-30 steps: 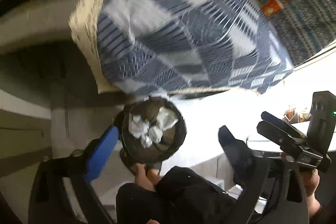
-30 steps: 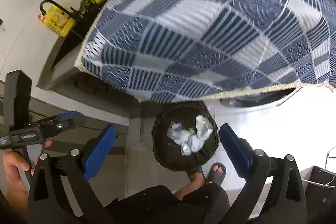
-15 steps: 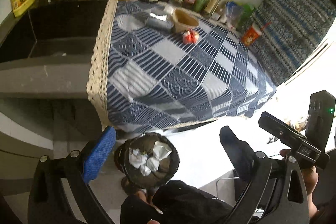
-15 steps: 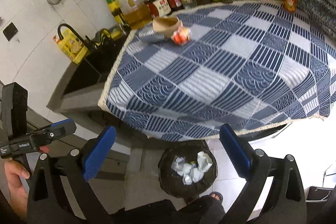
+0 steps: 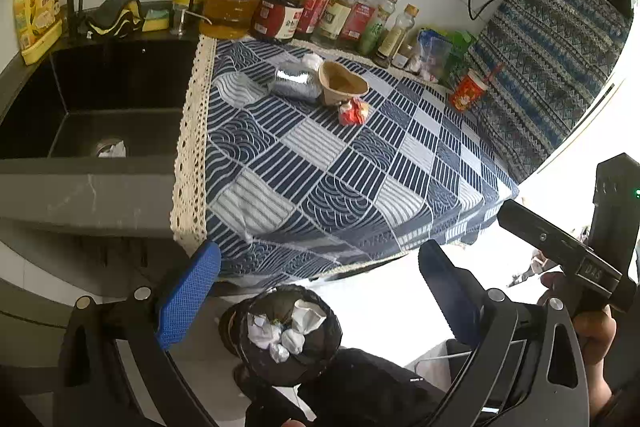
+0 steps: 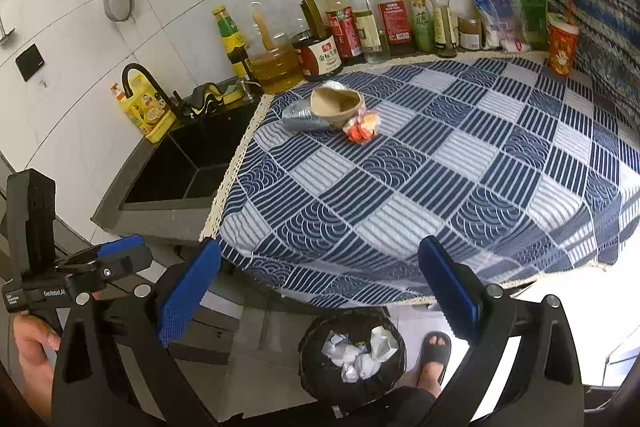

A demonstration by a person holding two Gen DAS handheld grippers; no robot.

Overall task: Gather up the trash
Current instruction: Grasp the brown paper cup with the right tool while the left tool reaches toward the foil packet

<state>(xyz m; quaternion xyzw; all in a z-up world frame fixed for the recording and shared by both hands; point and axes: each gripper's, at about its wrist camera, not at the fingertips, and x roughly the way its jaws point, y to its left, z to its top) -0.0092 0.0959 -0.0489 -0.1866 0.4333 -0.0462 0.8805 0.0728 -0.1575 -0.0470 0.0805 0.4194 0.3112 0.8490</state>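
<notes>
On the blue checked cloth (image 5: 344,163) (image 6: 440,163) at the far left lie a crushed brown paper bowl (image 5: 341,87) (image 6: 335,104), a silver foil packet (image 5: 295,83) (image 6: 302,117) and a red-orange crumpled wrapper (image 5: 353,111) (image 6: 362,128). A black trash bin (image 5: 286,337) (image 6: 352,353) with white crumpled paper stands on the floor below the counter's front edge. My left gripper (image 5: 320,293) and right gripper (image 6: 320,291) are both open and hold nothing, well short of the trash and above the bin.
A row of sauce and oil bottles (image 6: 348,23) lines the back wall. A red paper cup (image 6: 562,45) stands at the back right. A black sink (image 5: 96,107) with a tap lies left of the cloth. A person's sandalled foot (image 6: 436,351) is beside the bin.
Both grippers have tilted up from looking down at the bin to facing the counter. The countertop trash and bottles have come into view. Both stay open.
</notes>
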